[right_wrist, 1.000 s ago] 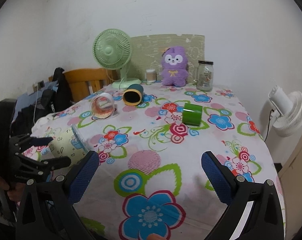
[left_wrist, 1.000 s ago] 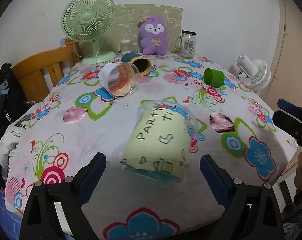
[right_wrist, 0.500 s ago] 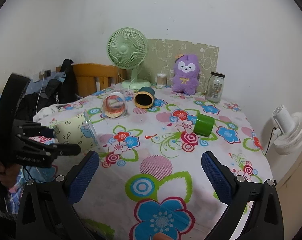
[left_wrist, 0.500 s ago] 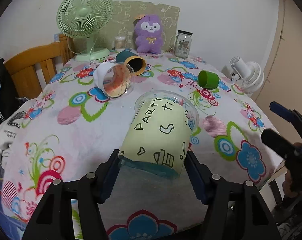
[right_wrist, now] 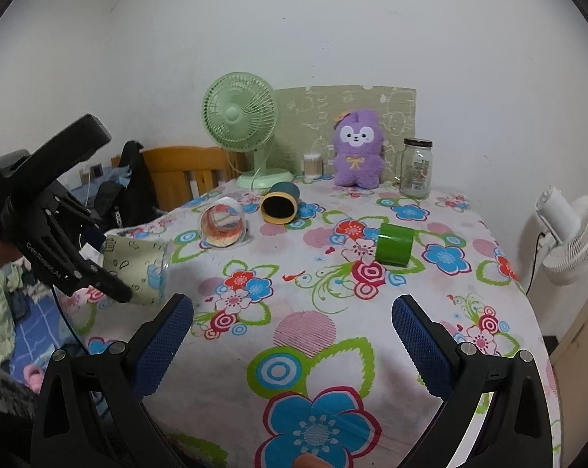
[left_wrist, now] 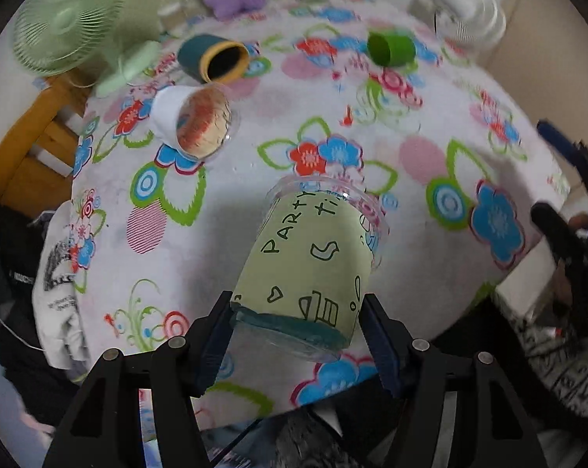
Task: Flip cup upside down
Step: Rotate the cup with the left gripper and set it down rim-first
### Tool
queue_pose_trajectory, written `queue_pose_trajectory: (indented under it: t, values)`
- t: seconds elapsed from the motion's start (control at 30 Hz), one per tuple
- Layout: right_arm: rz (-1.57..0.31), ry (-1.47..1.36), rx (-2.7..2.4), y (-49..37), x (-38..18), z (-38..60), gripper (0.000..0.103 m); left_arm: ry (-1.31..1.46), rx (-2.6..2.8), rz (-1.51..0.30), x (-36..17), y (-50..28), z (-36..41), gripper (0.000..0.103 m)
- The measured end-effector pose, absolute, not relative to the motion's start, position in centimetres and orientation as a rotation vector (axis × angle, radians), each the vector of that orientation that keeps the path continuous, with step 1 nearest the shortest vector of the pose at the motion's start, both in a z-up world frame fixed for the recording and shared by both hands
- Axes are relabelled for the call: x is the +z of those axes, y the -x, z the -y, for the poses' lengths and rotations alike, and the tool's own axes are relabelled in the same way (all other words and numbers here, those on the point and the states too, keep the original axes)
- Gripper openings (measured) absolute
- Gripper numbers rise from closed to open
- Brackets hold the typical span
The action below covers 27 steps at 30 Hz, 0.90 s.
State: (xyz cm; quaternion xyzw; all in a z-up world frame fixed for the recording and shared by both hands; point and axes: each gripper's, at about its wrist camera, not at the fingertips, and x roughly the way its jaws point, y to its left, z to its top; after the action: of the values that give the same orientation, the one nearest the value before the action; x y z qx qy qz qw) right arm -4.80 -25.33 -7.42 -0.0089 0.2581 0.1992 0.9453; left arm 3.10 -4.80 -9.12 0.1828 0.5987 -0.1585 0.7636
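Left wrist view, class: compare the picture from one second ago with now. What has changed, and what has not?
The left gripper, open a second ago, has shut on the clear plastic cup with the pale green PARTY sleeve and lifted it off the floral tablecloth, mouth pointing away. The right gripper stays open and empty. The white-sleeved cup, teal cup and green cup still lie on their sides.

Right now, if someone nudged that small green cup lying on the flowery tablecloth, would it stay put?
Probably not: the green cup lies on its side, so it likely rolls. It looks like light plastic, so the tablecloth may barely slow it.
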Motion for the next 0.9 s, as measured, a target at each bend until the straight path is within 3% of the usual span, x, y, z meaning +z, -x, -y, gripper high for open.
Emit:
queue_pose_trajectory:
  t: [0.27,0.73,0.9]
  values:
    - [-0.532,-0.001,0.384,4.7,-7.7,26.3,0.103,-0.505,-0.315,-1.49,-11.0,-5.0,6.5,0.067]
    - [-0.59,-0.029,0.356,2.5,-8.0,27.0,0.103,-0.48,-0.344,-1.433,-11.5,-6.7,9.2,0.067]
    - [-0.6,-0.023,0.368,1.7,-8.0,26.5,0.103,-0.443,-0.343,-1.422,-11.0,-7.0,8.6,0.073]
